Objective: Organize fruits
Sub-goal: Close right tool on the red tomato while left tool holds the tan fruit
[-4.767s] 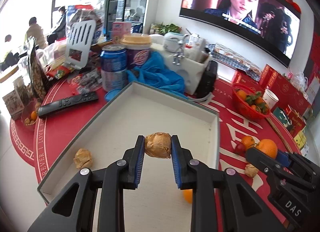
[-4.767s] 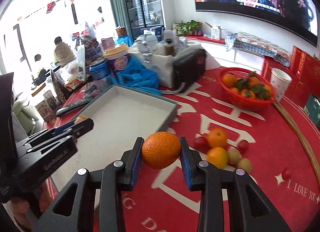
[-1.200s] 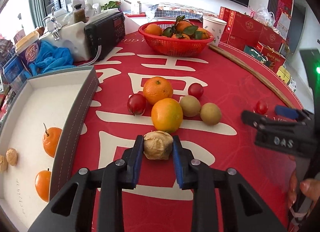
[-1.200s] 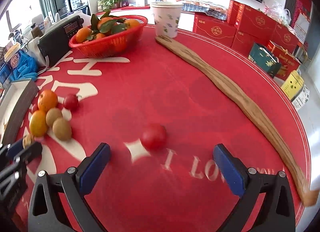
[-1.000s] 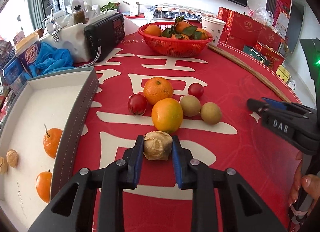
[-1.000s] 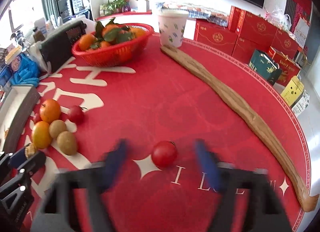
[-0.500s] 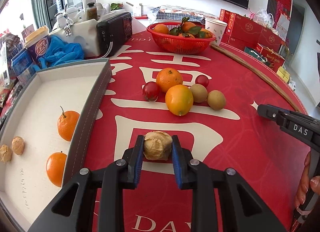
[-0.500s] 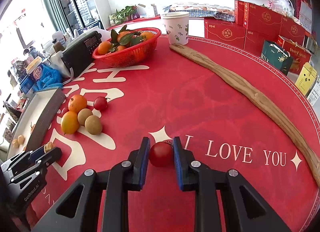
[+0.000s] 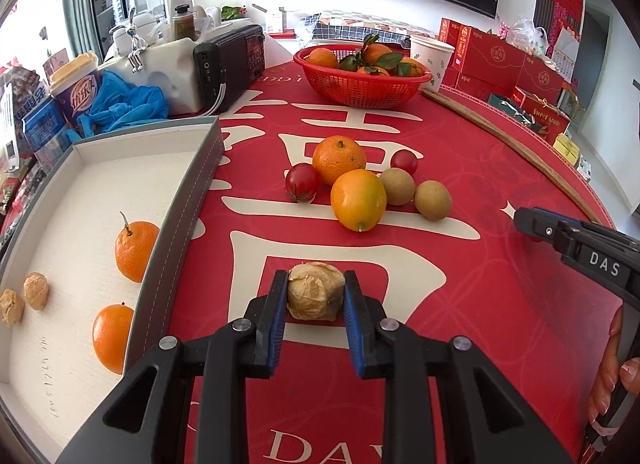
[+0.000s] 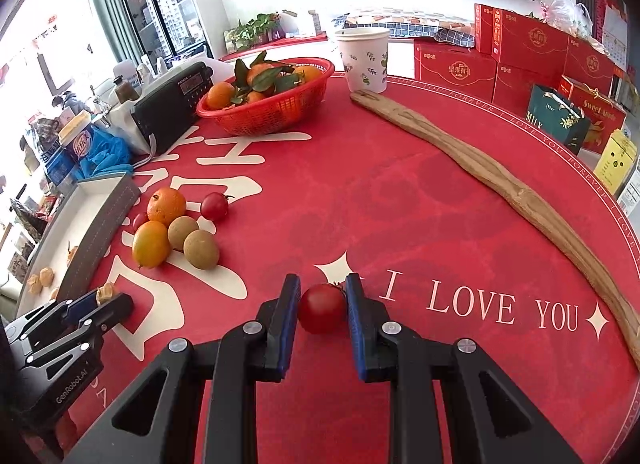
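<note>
Tray (image 9: 176,220) sitting left on table (image 9: 500,304); loose fruit cluster (image 9: 358,200) lying right of it; basket (image 9: 360,90) standing far behind.

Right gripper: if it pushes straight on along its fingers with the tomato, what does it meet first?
Most likely the red tablecloth just past the small red tomato that the right gripper is shut on, since it points steeply down. No other object lies directly ahead; depth is uncertain.
</note>
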The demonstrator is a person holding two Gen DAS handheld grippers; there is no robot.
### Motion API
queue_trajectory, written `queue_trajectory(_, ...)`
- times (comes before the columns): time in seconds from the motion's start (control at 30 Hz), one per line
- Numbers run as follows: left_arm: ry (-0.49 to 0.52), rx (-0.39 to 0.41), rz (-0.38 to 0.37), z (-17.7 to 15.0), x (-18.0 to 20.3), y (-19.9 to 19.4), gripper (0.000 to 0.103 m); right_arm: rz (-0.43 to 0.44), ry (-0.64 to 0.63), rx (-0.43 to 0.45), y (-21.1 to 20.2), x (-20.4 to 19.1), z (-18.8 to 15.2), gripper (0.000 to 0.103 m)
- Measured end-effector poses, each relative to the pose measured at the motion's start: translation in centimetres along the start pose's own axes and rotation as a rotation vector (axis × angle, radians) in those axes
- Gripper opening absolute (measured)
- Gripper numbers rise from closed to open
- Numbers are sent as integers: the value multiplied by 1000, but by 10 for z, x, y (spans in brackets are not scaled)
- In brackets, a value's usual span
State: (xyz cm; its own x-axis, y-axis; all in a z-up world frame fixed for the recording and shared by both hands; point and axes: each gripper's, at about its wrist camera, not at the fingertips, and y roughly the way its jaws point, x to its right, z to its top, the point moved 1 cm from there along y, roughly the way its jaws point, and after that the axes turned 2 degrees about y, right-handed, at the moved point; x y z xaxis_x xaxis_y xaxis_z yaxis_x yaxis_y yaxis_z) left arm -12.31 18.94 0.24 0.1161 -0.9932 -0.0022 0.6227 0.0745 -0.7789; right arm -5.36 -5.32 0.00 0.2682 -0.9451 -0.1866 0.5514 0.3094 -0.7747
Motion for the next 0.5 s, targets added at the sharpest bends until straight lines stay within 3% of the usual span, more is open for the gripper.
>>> queue_trajectory(0.5, -9, 2, -9, 0, -1, 0, 29, 10, 4, 1, -1, 0, -1, 25)
